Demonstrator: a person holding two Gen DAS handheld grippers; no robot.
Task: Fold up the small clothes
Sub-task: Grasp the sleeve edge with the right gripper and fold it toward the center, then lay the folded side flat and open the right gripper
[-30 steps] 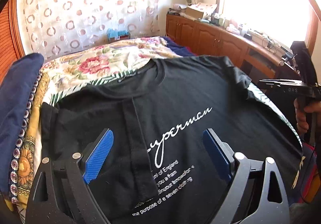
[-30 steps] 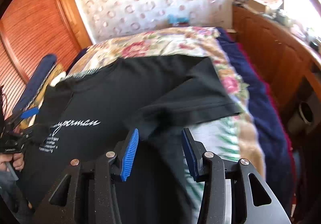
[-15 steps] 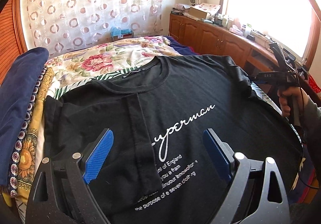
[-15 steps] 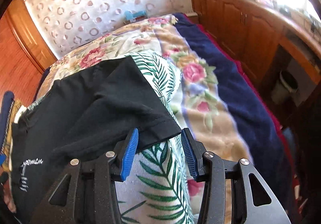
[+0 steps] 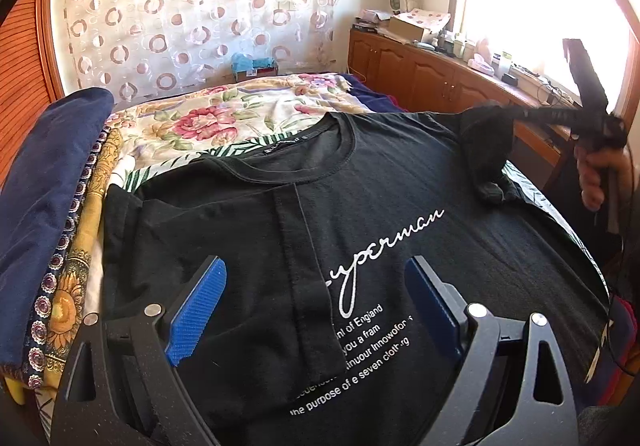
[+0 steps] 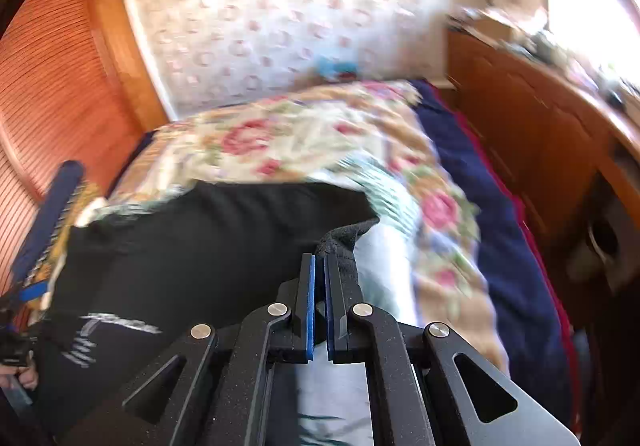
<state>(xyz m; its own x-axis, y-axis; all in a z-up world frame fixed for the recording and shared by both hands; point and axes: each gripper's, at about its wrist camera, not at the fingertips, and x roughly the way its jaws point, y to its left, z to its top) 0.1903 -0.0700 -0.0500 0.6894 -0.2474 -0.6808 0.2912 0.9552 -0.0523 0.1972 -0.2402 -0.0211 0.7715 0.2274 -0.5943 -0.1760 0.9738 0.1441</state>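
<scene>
A black T-shirt [image 5: 360,198] with white lettering lies front up on the floral bedspread [image 5: 208,118]. Its left sleeve [image 5: 304,246] is folded in across the chest. My left gripper [image 5: 316,302] hangs open just over the lower chest, with nothing between its blue pads. My right gripper [image 6: 319,266] is shut on the hem of the shirt's right sleeve [image 6: 344,236] and holds it lifted off the bed. In the left wrist view that raised sleeve [image 5: 484,142] bunches at the right gripper's [image 5: 516,111] tip, with a hand [image 5: 596,174] on the handle.
Folded dark blue fabric [image 5: 44,198] and patterned cloths are stacked along the bed's left side. Wooden cabinets [image 5: 424,74] with clutter on top run under a bright window on the right. A louvred wooden door [image 6: 52,66] stands at the left. A blue box [image 5: 252,64] sits by the curtain.
My right gripper has closed on the right sleeve's hem and lifted it, swinging leftwards towards the shirt body. The left gripper has stayed where it was, open.
</scene>
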